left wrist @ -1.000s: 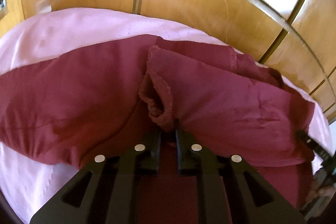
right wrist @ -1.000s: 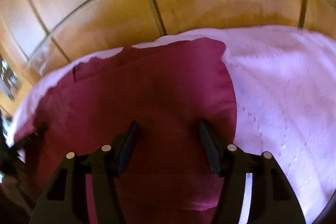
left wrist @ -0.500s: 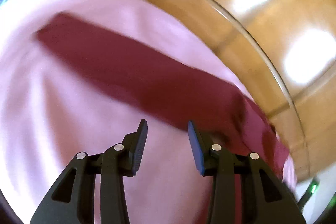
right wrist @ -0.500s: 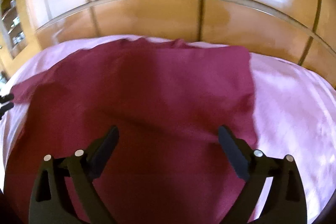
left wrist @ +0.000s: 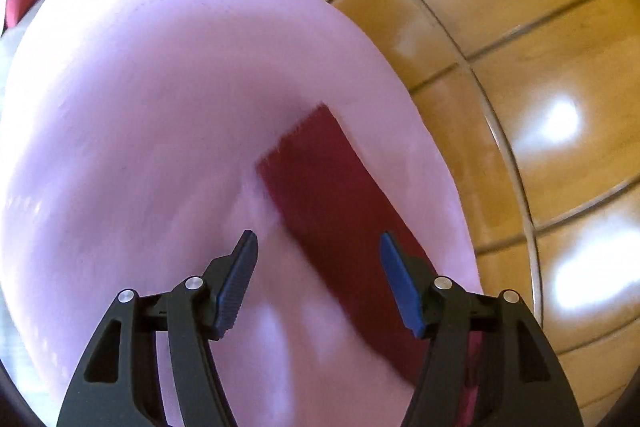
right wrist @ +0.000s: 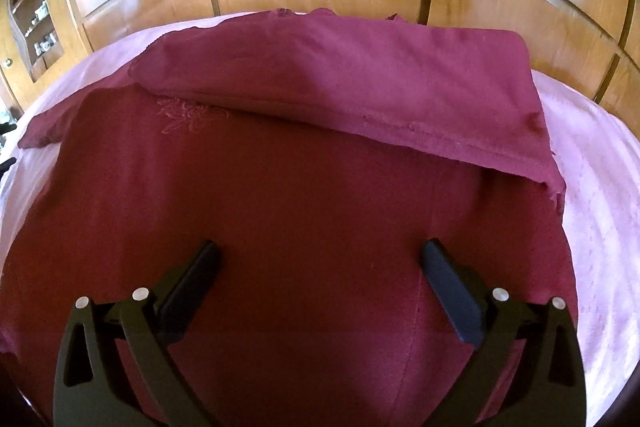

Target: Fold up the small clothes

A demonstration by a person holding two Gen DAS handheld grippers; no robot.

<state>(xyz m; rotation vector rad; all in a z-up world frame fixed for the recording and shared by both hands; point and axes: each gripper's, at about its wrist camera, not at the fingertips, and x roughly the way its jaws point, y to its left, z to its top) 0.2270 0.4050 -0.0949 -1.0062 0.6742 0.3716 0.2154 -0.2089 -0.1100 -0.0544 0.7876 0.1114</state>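
The maroon garment (right wrist: 304, 211) is spread directly beneath the right tool (right wrist: 320, 267), whose jaws are held wide, nothing pinched. The left tool (left wrist: 318, 279) is opening, empty, beside a sleeve end (left wrist: 320, 163)

1 maroon garment (right wrist: 304, 211), 2 grippers (right wrist: 320, 259)

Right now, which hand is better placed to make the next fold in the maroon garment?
Probably the right. Its tongs stand wide open directly over the maroon garment, facing the folded flap. The left tongs, opening and empty, face mostly pink sheet.
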